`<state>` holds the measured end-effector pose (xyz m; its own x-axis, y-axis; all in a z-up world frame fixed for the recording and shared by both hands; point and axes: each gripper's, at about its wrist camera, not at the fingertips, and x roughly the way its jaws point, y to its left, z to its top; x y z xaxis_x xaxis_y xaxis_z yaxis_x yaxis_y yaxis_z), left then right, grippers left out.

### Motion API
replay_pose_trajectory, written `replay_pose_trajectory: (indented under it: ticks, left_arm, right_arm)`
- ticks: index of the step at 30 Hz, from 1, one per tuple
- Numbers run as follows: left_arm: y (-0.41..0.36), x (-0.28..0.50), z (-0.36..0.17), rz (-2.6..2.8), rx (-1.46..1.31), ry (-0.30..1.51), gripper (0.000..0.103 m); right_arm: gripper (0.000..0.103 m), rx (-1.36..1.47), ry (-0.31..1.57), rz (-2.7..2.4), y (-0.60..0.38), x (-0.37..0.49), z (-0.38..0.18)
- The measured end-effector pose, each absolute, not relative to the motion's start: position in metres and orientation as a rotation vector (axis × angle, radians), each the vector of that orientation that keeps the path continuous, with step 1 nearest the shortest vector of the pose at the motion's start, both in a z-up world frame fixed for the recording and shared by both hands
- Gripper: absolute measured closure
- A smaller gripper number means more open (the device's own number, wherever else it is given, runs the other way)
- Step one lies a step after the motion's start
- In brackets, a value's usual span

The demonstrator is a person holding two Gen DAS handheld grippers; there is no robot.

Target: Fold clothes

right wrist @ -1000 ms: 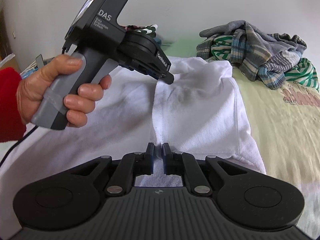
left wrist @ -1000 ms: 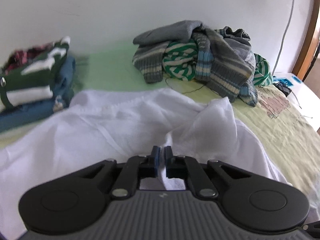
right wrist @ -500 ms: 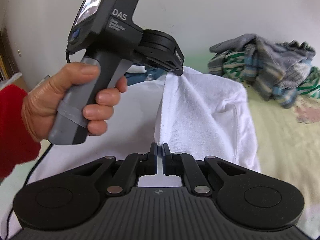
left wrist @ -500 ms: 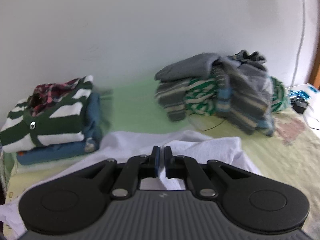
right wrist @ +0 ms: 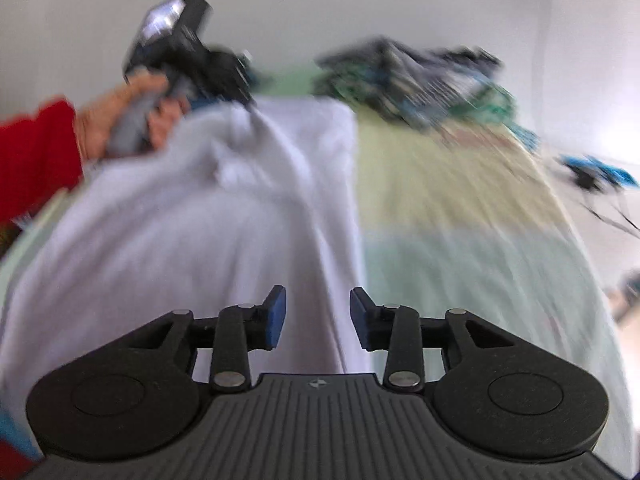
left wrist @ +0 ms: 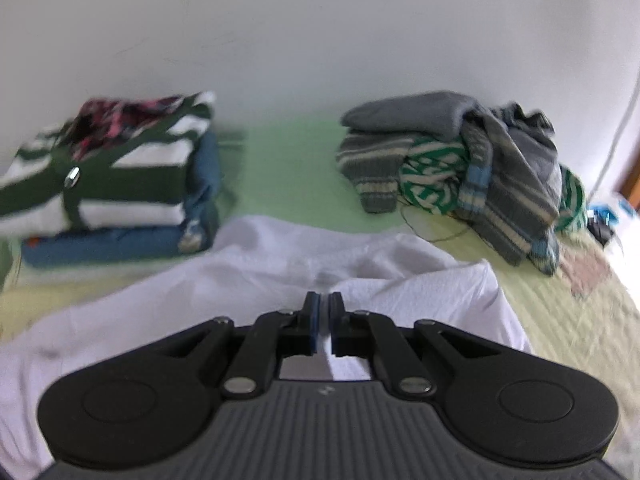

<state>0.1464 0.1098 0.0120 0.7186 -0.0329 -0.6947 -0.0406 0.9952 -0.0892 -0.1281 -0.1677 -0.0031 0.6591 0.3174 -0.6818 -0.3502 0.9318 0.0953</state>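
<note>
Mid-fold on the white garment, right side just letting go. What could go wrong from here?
1. The right gripper is opening with no cloth pinched, so only the left gripper, shut on a fold of the white garment, holds it; the folded half may slump or skew.
2. The garment's far edge lies close to the folded stack; a further pull could drag into it.
3. The right wrist view is motion-blurred, so edge alignment is hard to judge.
</note>
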Motion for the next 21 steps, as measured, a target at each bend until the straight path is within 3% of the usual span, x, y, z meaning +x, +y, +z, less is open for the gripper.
replay_pose_trajectory:
  ticks: [15, 19, 21]
  left_arm:
    - [0.089, 0.142, 0.023, 0.104, 0.000, 0.815, 0.100]
    - [0.085, 0.144, 0.030, 0.133, 0.018, 0.823, 0.100]
    - [0.082, 0.143, 0.032, 0.142, 0.036, 0.826, 0.100]
  right_arm:
    - [0.064, 0.014, 0.872, 0.272, -0.235, -0.211, -0.018]
    - [0.073, 0.085, 0.895, 0.314, -0.249, -0.219, -0.023]
    - [0.073, 0.071, 0.895, 0.340, -0.246, -0.222, -0.028]
